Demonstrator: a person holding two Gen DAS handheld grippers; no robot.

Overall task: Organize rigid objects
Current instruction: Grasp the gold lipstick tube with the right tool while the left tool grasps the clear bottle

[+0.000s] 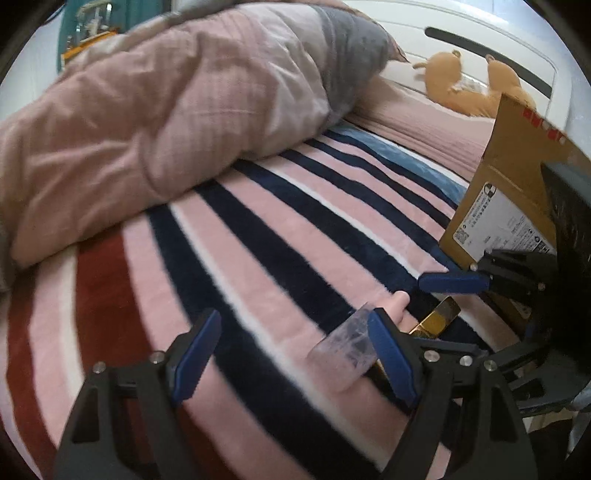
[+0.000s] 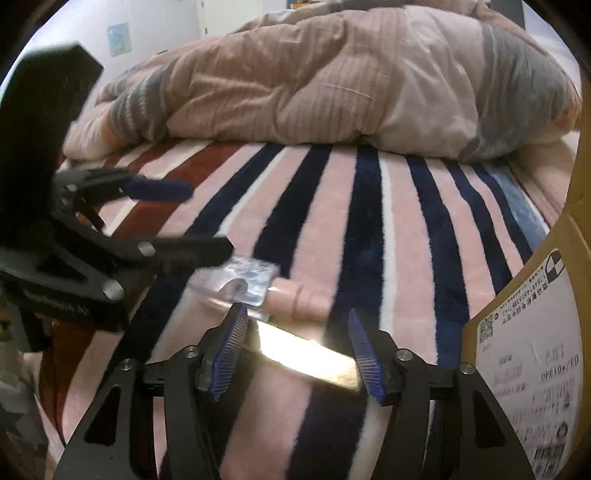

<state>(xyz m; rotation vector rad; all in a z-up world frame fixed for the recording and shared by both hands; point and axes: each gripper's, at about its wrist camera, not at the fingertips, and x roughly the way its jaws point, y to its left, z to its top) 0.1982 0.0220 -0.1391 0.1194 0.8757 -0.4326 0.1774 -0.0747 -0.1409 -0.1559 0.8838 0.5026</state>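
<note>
A pink bottle with a clear cap (image 1: 345,350) lies on the striped blanket (image 1: 229,266); it also shows in the right wrist view (image 2: 295,295), cap (image 2: 240,282) to the left. A shiny gold bar (image 2: 306,356) lies beside it, also in the left wrist view (image 1: 437,317). My left gripper (image 1: 295,354) is open, its right finger (image 1: 391,354) against the bottle's cap. My right gripper (image 2: 295,350) is open, fingers either side of the gold bar. The right gripper shows in the left wrist view (image 1: 454,282); the left one shows in the right wrist view (image 2: 177,218).
A cardboard box (image 1: 498,206) with a white label stands at the right, also in the right wrist view (image 2: 535,350). A bunched pink and grey duvet (image 1: 166,110) lies behind. An orange plush toy (image 1: 461,88) rests by the white headboard (image 1: 443,22).
</note>
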